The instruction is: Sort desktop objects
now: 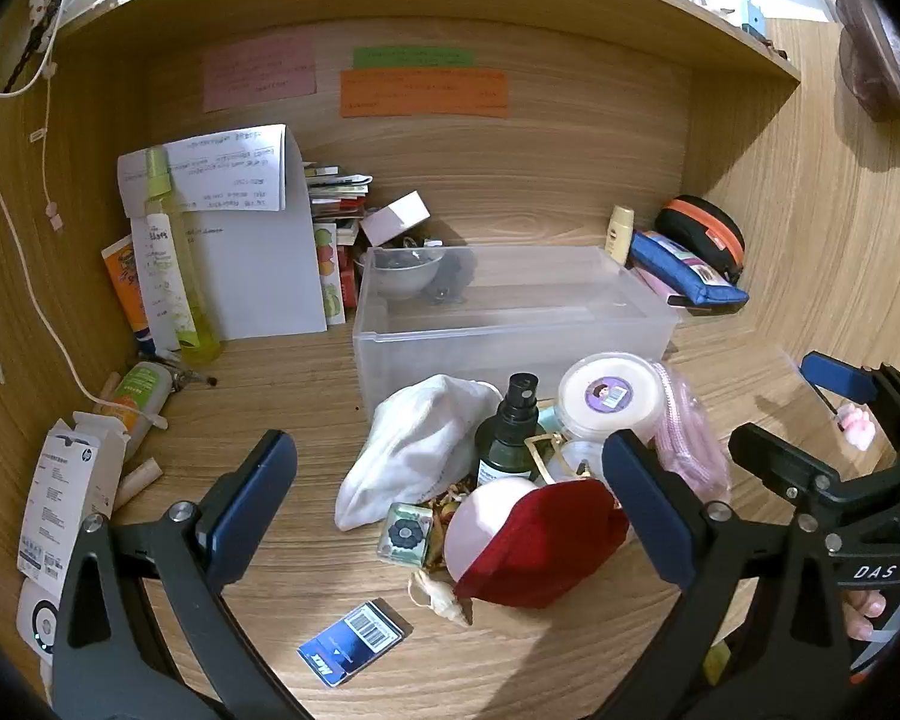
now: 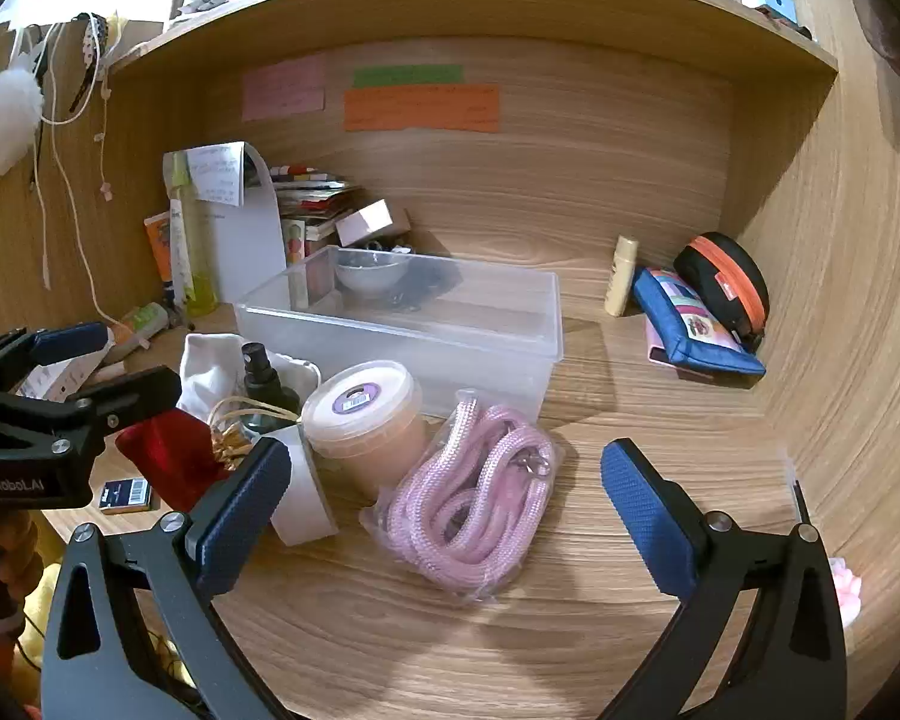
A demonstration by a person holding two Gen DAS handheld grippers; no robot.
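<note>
— How far along was the sorting?
— Barely begun: the clear bin (image 2: 492,324) sat nearly empty, with the pile (image 1: 498,480) loose on the tabletop (image 2: 630,420) in front. Left tongs (image 1: 450,498) and right tongs (image 2: 444,498) gaped wide, gripping nothing.

**Both tongs wide open, holding nothing**

The left tongs (image 1: 450,516) tilt downward, blue pads spread far apart with nothing gripped. The right tongs (image 2: 444,516) sit alongside at a similar downward tilt, equally wide and empty. Fingertips (image 1: 864,615) show behind the right handle.
</note>
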